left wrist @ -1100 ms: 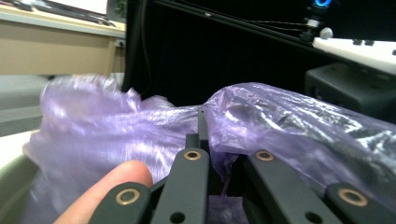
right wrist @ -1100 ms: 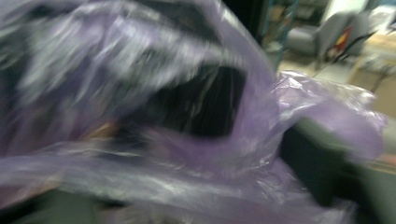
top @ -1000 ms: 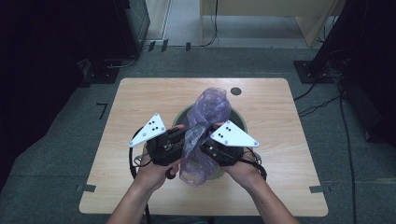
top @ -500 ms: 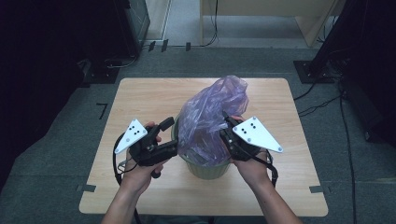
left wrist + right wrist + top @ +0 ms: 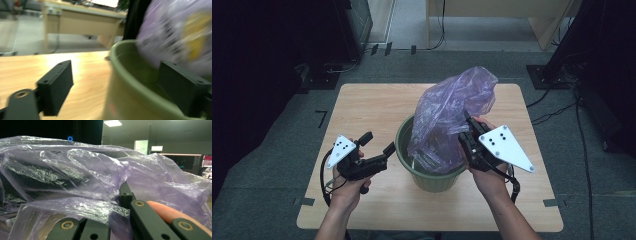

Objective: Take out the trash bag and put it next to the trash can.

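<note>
plastic bag (image 5: 452, 120) pinched in right gripper (image 5: 468, 137) above green bin (image 5: 432, 175); left gripper (image 5: 377, 145) spread, straddling bin's rim.

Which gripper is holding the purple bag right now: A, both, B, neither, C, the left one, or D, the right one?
D: the right gripper is shut on the purple bag above the green bin, while the left gripper stands open beside the bin's rim, apart from the bag.
</note>
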Demonstrator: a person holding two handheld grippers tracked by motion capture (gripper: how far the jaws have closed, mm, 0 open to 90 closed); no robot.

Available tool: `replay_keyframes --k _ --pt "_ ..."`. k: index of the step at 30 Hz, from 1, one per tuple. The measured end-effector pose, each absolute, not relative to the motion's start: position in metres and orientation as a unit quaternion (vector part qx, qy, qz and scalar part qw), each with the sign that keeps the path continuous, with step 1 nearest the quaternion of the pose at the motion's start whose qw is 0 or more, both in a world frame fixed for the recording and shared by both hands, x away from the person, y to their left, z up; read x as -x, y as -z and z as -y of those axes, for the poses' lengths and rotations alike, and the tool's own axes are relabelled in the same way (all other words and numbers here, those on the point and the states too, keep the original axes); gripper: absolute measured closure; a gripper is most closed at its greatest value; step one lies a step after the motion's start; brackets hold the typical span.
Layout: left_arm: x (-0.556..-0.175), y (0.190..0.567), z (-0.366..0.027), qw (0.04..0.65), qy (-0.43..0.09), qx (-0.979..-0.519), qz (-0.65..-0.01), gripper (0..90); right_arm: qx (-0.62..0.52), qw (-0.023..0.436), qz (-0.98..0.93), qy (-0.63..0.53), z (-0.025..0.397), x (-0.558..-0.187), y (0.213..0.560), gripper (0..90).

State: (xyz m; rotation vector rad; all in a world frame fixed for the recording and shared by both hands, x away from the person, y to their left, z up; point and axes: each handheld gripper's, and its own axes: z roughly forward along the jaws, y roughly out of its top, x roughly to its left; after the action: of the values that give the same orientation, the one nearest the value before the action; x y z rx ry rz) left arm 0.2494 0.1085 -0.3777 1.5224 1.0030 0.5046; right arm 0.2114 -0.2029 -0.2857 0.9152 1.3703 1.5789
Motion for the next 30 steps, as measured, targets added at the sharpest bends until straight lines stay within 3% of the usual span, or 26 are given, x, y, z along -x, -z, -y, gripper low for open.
replay_keyframes --k 4,5,18,30 --pt "-0.255 0.394 -0.120 0.564 -0.228 -0.648 -0.458 6.7 -0.360 0.427 -0.536 -0.633 0.205 -0.209 0.280 90.0" --pt "-0.256 0.398 -0.122 0.558 -0.225 -0.651 -0.463 0.3 -0.359 0.432 -0.531 -0.634 0.207 -0.208 0.277 90.0" --pt "-0.274 0.475 -0.152 0.419 -0.244 -0.676 -0.555 0.0 -0.361 0.459 -0.500 -0.639 0.229 -0.201 0.262 90.0" --pt "-0.272 0.504 -0.179 0.355 -0.247 -0.690 -0.580 0.0 -0.378 0.488 -0.472 -0.629 0.264 -0.198 0.256 90.0"
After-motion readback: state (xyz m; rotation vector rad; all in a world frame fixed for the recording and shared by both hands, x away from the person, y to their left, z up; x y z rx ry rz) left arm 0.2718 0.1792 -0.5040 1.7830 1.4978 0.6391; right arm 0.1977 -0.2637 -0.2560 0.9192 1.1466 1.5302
